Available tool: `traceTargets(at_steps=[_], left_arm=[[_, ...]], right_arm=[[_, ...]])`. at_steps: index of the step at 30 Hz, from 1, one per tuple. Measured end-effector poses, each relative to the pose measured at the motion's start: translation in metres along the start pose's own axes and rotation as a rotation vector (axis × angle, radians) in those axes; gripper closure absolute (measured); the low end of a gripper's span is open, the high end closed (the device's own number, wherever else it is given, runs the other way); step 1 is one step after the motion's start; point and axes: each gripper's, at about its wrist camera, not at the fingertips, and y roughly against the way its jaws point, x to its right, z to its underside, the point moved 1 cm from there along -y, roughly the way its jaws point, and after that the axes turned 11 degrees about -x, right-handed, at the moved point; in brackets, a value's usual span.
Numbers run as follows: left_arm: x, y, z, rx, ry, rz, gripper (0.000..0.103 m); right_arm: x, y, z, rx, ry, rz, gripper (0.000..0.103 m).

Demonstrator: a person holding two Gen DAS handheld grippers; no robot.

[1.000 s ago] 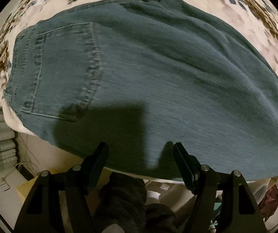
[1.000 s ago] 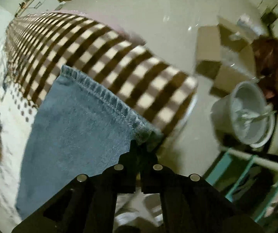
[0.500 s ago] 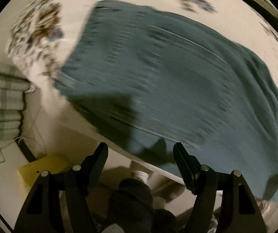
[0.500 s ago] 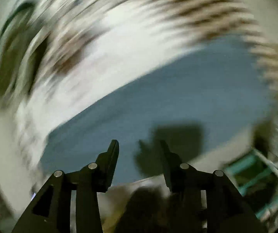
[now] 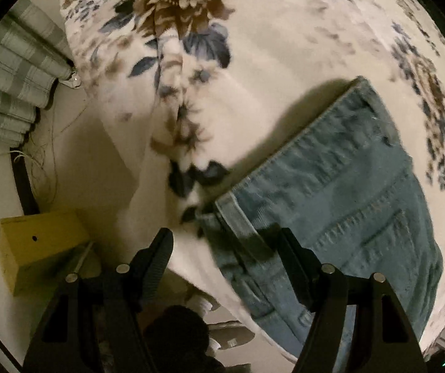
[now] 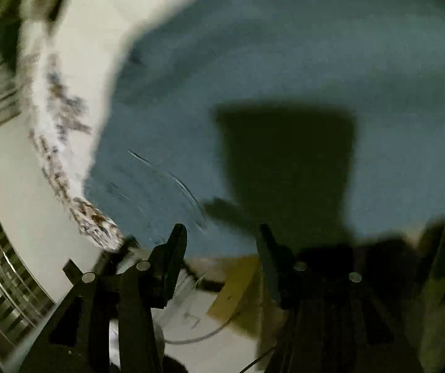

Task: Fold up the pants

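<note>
Blue denim pants point(image 5: 346, 186) lie on a floral bedspread point(image 5: 269, 62), waistband end toward the bed's near edge. My left gripper point(image 5: 225, 242) is open and empty, hovering just off the waistband corner; its right finger is over the denim. In the right wrist view the pants point(image 6: 284, 62) fill most of the frame, blurred by motion. My right gripper point(image 6: 220, 239) is open and empty at the near edge of the cloth, its shadow on the denim.
A yellow box point(image 5: 36, 248) stands on the floor left of the bed, also in the right wrist view point(image 6: 234, 289). Plaid curtains point(image 5: 11, 77) hang at the far left, with cables below them. The bed edge drops off just under both grippers.
My right gripper has let go of the pant hem, opened, and swung over the denim. My left gripper, still open, has moved left to the waistband corner.
</note>
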Motion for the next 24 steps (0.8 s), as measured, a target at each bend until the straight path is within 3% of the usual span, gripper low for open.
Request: traceTargets(at_steps=[2,5,8,9,12,17,24], left_arm=[[-0.002,-0.009,-0.003,-0.009,-0.003,0.014,0.036],[-0.01,-0.009,-0.007,0.013,-0.038,0.053,0.057],[-0.001,-0.003,-0.001,0.053,-0.073,0.026,0.068],[-0.001,-0.001,0.0,0.06,-0.075,0.03,0.072],[-0.002,0.009,0.004,0.075,-0.091,0.051,0.078],[0.007,0.038,0.023,0.08,-0.125,0.075,0.082],[-0.002,0.033,0.023,0.042,-0.132,0.08,0.085]], right_arm=[[0.023,-0.025,0.011,-0.021,-0.082,0.007,0.054],[0.045,-0.044,0.015,-0.008,-0.17,-0.06,0.054],[0.052,-0.044,0.015,0.071,-0.208,-0.097,0.057],[0.051,-0.044,0.016,0.112,-0.216,-0.09,0.076],[0.051,-0.042,0.025,0.167,-0.216,-0.044,0.097],[0.044,-0.04,0.047,0.201,-0.174,-0.009,0.1],[0.04,-0.036,0.065,0.192,-0.128,0.046,0.101]])
